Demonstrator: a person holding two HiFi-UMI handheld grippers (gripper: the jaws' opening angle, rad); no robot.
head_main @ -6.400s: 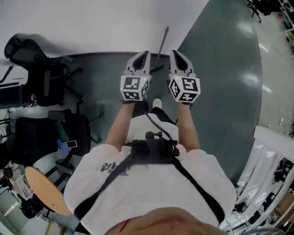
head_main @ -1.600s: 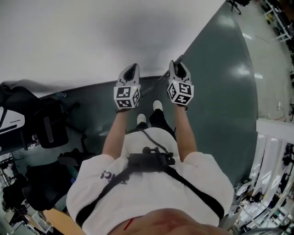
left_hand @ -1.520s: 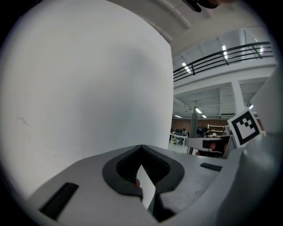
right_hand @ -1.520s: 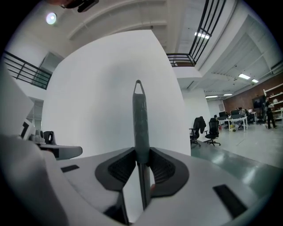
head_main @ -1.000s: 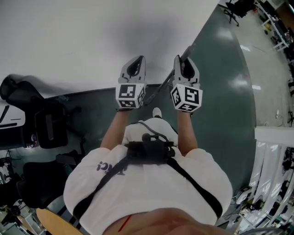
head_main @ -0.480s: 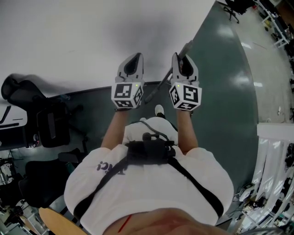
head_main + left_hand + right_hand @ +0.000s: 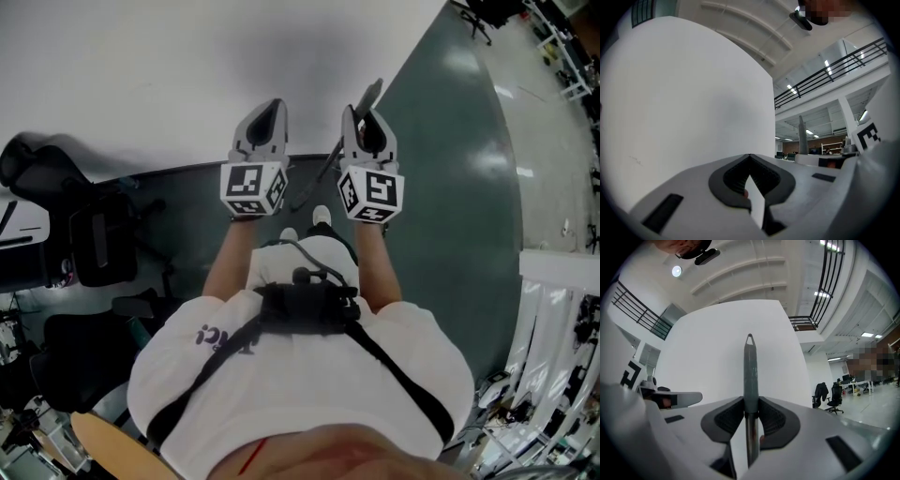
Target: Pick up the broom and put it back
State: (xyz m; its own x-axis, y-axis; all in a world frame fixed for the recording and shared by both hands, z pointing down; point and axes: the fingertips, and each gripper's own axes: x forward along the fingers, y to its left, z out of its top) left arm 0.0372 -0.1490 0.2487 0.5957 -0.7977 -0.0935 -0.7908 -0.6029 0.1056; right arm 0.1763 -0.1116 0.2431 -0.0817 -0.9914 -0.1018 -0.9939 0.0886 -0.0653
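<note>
Right gripper view: the right gripper (image 7: pixel 750 401) is clamped on the broom (image 7: pixel 749 366). The grey handle stands upright between the two dark pads, and its pointed tip rises in front of the white wall (image 7: pixel 708 362).

Over to the head view: the handle slants from close to the wall, through that gripper, down towards the person's shoe (image 7: pixel 322 214) on the dark floor (image 7: pixel 441 206) near the wall's foot. The brush end is hidden behind the grippers and arms, so I can't say whether it touches down.

The left gripper (image 7: pixel 750 155) sits just beside the right one, equally near the wall. Its jaws are pressed together on nothing, so it's a spare.

By my reading the pick-up is done and the put-back against the wall is the step in hand. To do it well:

- **Foot first.** Plant the brush end on the floor a little out from the wall's base, then tip the handle until its top rests on the wall.
- **Grip firm until then.** A thin round handle is likely to swivel in the pads under its own weight.
- **Release late.** Let go only once the wall carries it; too shallow a lean and the foot may slide out.
- **Second gripper.** The left one could steady the handle lower down.
</note>
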